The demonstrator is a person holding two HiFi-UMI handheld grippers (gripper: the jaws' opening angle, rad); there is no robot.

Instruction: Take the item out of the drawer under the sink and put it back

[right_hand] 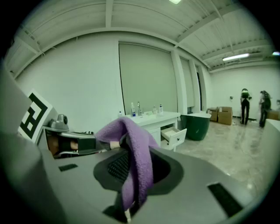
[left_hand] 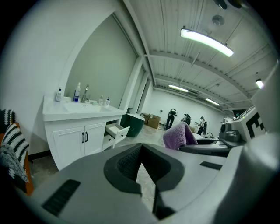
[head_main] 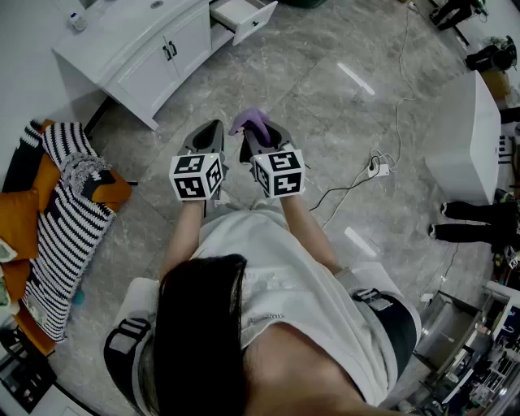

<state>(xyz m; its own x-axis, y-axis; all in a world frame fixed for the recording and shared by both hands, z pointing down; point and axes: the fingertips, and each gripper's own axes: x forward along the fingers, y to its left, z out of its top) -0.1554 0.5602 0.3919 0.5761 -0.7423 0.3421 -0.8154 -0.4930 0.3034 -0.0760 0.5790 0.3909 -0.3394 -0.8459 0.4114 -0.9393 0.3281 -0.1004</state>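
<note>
A purple cloth (head_main: pixel 253 122) hangs from my right gripper (head_main: pixel 258 136), whose jaws are shut on it; in the right gripper view the purple cloth (right_hand: pixel 136 153) drapes over and down between the jaws. My left gripper (head_main: pixel 207 134) is beside it, jaws closed together with nothing between them, and the cloth (left_hand: pixel 179 134) shows to its right. The white sink cabinet (head_main: pixel 150 50) stands far ahead at the upper left, with its drawer (head_main: pixel 243 16) pulled open. The same open drawer (left_hand: pixel 116 132) shows in the left gripper view and the drawer (right_hand: pixel 173 135) in the right gripper view.
A chair piled with striped and orange fabric (head_main: pixel 61 211) stands at the left. A power strip and cables (head_main: pixel 375 169) lie on the marble floor to the right, near a white tub-like unit (head_main: pixel 467 138). A dark green bin (left_hand: pixel 132 124) sits beside the cabinet. Bottles (left_hand: pixel 78 92) stand on the countertop.
</note>
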